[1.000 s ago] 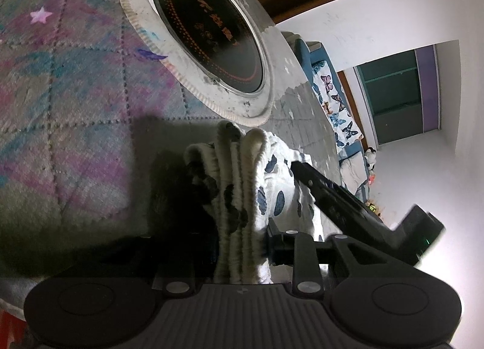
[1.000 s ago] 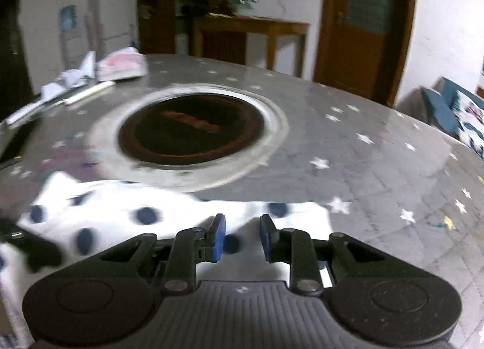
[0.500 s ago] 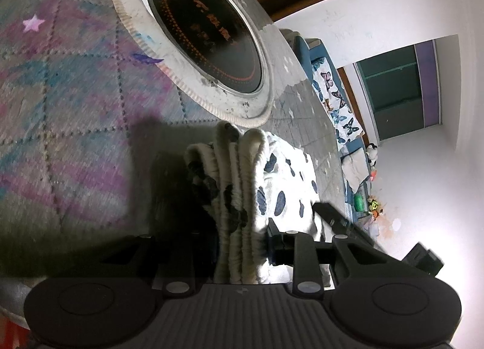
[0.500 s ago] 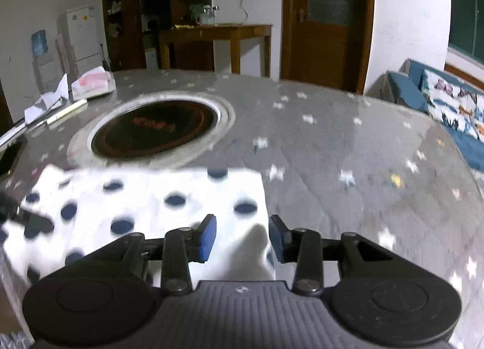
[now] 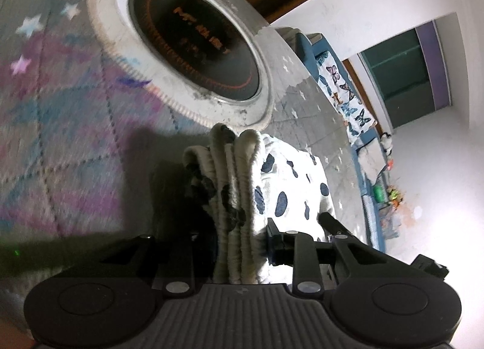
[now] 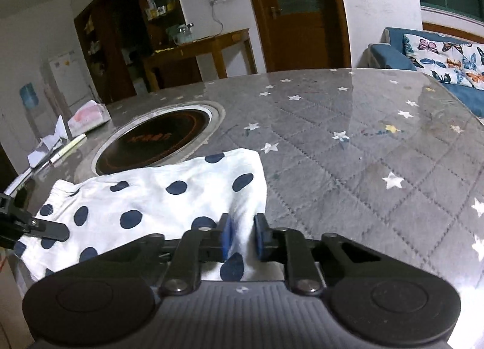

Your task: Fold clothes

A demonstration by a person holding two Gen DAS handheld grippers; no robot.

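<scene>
both grippers clench the white, navy-dotted cloth garment (image 6: 157, 197): left gripper (image 5: 239, 246) on bunched layers, right gripper (image 6: 242, 238) on a corner. to fold well, i judge both should lift evenly, keeping edges aligned on the grey, star-printed surface (image 6: 363, 143).

table (image 6: 378, 143): grey quilted, star-printed cover | inset: round dark cooktop (image 6: 154, 146) | on it: white polka-dot garment (image 6: 145, 203), tissue pack (image 6: 87, 116), papers (image 6: 45, 152) at far edge
</scene>
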